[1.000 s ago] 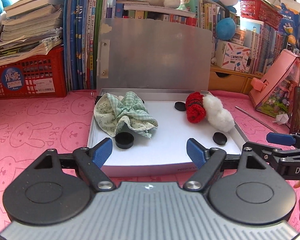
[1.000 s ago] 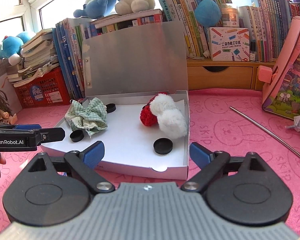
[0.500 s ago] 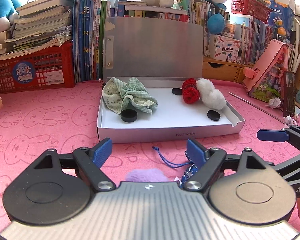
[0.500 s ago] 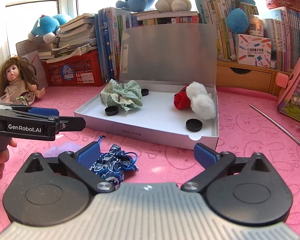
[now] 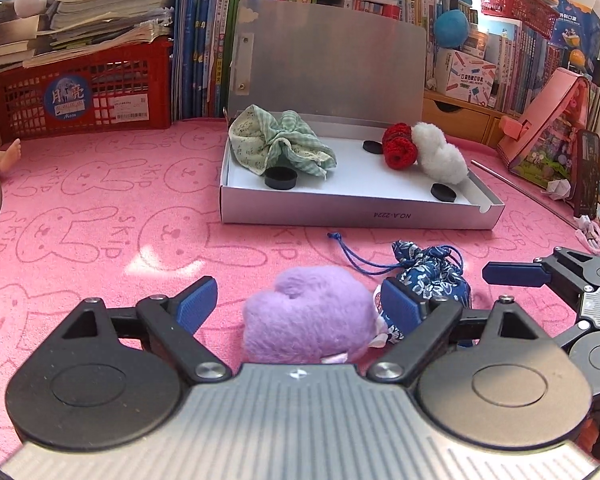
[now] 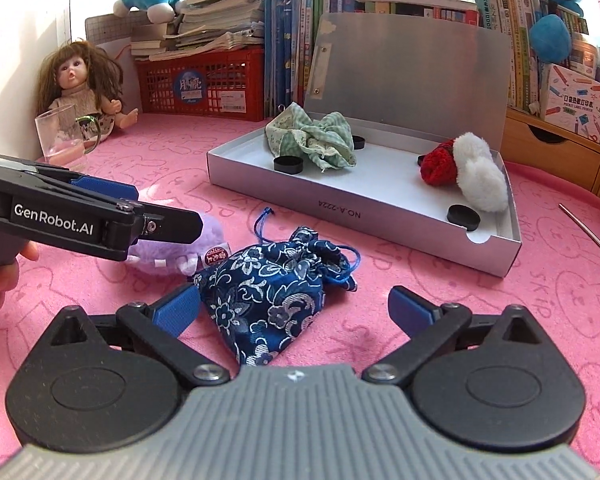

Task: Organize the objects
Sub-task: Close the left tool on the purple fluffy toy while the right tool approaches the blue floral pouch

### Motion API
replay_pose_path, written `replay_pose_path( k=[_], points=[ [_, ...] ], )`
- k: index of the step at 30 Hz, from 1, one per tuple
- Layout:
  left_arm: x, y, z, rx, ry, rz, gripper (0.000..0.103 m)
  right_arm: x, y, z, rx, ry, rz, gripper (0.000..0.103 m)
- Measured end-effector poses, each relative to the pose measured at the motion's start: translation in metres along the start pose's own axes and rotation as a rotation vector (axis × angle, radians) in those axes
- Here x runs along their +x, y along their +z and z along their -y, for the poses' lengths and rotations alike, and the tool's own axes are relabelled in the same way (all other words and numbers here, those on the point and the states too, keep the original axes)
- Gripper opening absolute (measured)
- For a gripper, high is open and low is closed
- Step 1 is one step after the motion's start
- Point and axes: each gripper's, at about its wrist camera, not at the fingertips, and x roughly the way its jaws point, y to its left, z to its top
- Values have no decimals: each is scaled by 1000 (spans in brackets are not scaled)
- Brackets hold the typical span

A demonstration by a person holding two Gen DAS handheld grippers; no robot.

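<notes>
A fluffy purple plush (image 5: 310,316) lies on the pink mat between the fingers of my left gripper (image 5: 298,307); its jaws are opening and the pads do not press on it. A dark blue floral drawstring pouch (image 6: 274,288) lies just right of the plush, between the wide open fingers of my right gripper (image 6: 296,307), untouched. Beyond them stands an open silver box (image 5: 356,210) holding a green checked cloth (image 5: 278,142), a red knit piece (image 5: 398,150), a white fluffy piece (image 5: 440,158) and black round discs (image 5: 281,179).
A red crate (image 5: 88,92) with stacked books, upright books and plush toys line the back. A doll (image 6: 82,80) and a glass mug (image 6: 62,134) sit at the far left. A pink case (image 5: 548,136) and a thin metal rod (image 5: 528,194) lie at the right.
Both grippers have pulled back from the box and sunk toward the mat. The purple plush and the blue pouch have come into view between their fingers. The left jaws stand wider.
</notes>
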Motion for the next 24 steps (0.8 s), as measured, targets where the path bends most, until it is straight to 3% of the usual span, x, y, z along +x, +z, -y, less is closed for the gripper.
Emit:
replay_pose_path(
  k=[4,24],
  points=[
    [6,-6,1,6,-1,-19,92,12,0,-4,-14,-8,-59,103],
    [14,-16,0,-22,7,0,95,13,-1,-4,-14,-11,-61,103]
  ],
)
